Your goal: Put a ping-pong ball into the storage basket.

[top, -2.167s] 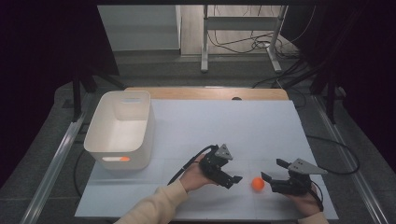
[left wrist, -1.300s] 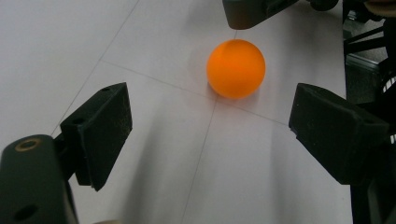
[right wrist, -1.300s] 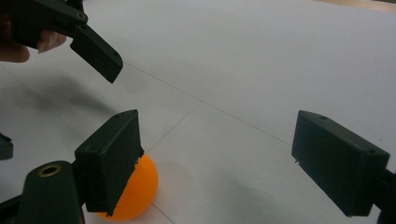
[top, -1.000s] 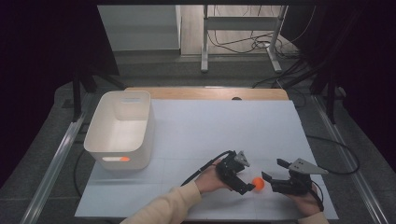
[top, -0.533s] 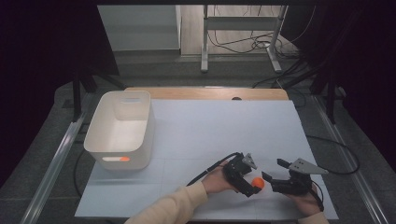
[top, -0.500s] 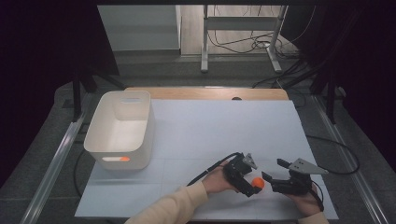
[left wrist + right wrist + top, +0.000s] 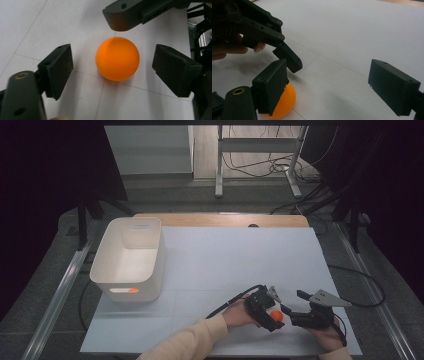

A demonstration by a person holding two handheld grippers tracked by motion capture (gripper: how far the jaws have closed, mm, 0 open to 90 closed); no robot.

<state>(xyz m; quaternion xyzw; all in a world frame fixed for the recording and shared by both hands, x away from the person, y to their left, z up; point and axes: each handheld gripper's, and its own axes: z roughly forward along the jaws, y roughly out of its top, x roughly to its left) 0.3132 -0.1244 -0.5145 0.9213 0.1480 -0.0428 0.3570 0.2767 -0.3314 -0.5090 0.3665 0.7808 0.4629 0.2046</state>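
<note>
Left gripper (image 7: 112,66): I see its jaws apart, just been closing, pads clear of the ball.
Orange ball (image 7: 117,58): between my left gripper's jaws, resting on the white counter (image 7: 240,260).
Right gripper (image 7: 337,87): jaws wide apart, nothing held; ball just outside its left jaw.

In the right gripper view the orange ball (image 7: 283,103) is half hidden behind a jaw — its underside cut off below.
</note>
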